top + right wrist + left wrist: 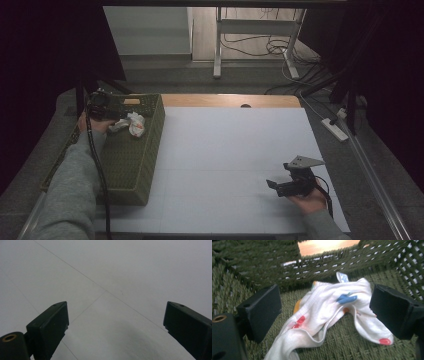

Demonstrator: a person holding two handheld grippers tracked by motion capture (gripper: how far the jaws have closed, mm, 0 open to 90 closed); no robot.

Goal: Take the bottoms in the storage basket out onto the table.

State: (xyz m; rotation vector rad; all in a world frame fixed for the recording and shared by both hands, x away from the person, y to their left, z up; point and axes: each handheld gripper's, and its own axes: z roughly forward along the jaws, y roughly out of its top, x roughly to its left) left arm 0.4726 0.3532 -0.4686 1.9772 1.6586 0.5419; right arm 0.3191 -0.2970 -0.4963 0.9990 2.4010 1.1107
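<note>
Item 1: white garment (329,307), small, soft, printed with red, blue and orange marks, a label at its far edge. Lies crumpled on the woven floor of the basket, toward the basket's far end; in the high view it shows as a pale bundle (131,123) against the right wall.

Item 2: green woven basket (150,150), long, open-topped, standing at the left edge of the table with a handle slot in its far wall.

Item 3: left gripper (324,307), reached down into the far end of the basket. Jaws spread wide, one on either side of the garment, neither one touching the cloth as far as can be told. Nothing pinched.

Item 4: right gripper (275,186), held low over the near right part of the table, well apart from the basket. Jaws spread, nothing between them but the bare white table (125,277).

Step in hand, as judged: the left gripper is either about to take the garment or has just set it down in the basket; the frames do not settle which.

Next move, as judged: if a pick, lower the jaws onto a raised fold and close on cloth alone, clear of the weave; if a drop, lift straight up without snagging the cloth
</note>
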